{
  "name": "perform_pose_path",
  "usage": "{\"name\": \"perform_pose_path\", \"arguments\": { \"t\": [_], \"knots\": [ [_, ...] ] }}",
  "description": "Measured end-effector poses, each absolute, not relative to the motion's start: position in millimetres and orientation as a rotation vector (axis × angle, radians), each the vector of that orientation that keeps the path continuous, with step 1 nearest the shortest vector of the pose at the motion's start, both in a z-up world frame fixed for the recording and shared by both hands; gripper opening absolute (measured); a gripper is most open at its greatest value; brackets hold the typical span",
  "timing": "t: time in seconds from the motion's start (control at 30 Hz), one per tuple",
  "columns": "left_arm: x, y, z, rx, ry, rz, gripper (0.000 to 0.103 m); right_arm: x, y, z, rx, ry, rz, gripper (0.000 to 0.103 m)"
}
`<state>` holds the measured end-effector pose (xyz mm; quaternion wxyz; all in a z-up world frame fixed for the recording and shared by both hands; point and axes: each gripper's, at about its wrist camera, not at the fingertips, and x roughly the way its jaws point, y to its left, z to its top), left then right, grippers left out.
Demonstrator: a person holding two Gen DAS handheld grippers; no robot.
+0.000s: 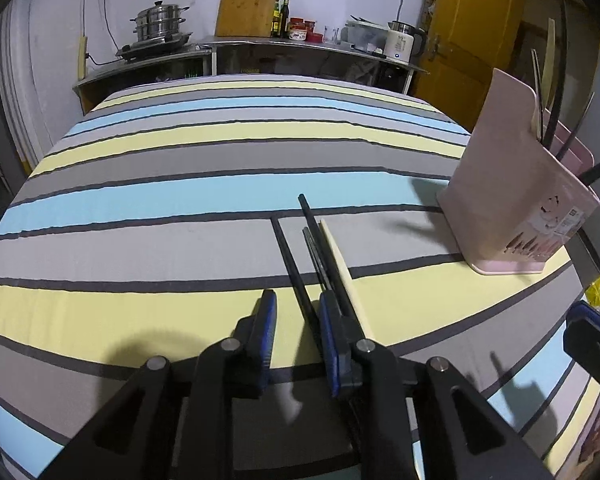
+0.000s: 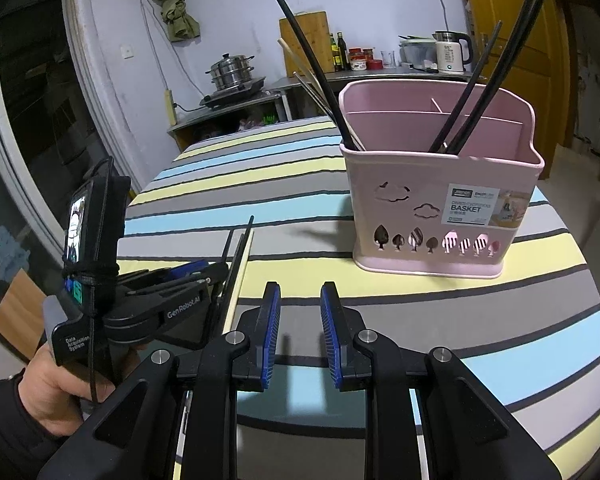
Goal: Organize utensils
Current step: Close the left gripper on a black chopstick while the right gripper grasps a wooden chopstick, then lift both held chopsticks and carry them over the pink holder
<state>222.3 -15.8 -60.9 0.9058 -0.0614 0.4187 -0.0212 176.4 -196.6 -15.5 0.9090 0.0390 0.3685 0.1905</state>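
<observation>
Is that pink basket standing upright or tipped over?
Upright: the pink basket sits flat on the striped cloth, chopsticks sticking up.

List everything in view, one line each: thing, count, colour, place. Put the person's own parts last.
loose chopsticks: four or so, three dark and one pale, lying on the striped cloth by the left gripper
basket: one, pink, divided, standing on the cloth at the right
standing chopsticks: several, mostly black and one pale, leaning inside the basket
striped cloth: one, grey, blue and yellow, covering the table
steamer pot: one, steel, on the back counter
cutting board: one, wooden, against the wall
kettle: one, white, back counter
door: one, yellow, far right
left gripper: black with blue pads, open around a dark chopstick
right gripper: open, empty
</observation>
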Motion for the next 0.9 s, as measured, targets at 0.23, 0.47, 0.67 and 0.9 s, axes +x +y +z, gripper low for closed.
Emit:
{"name": "perform_pose_path", "arguments": {
  "t": [0.23, 0.47, 0.67, 0.9],
  "knots": [
    [216, 7, -59, -0.059, 0.883, -0.046, 0.010, 177, -189, -17, 0.071, 0.770, 0.416, 0.022],
    [207, 50, -59, -0.128, 0.898, -0.044, 0.010, 200, -158, -36, 0.062, 0.816, 0.469, 0.022],
    [203, 65, -61, -0.172, 0.894, -0.033, 0.011, 234, -125, -60, 0.030, 0.887, 0.488, 0.022],
    [204, 72, -62, -0.202, 0.892, -0.057, 0.011, 252, -111, -72, 0.007, 0.913, 0.481, 0.022]
  ]
}}
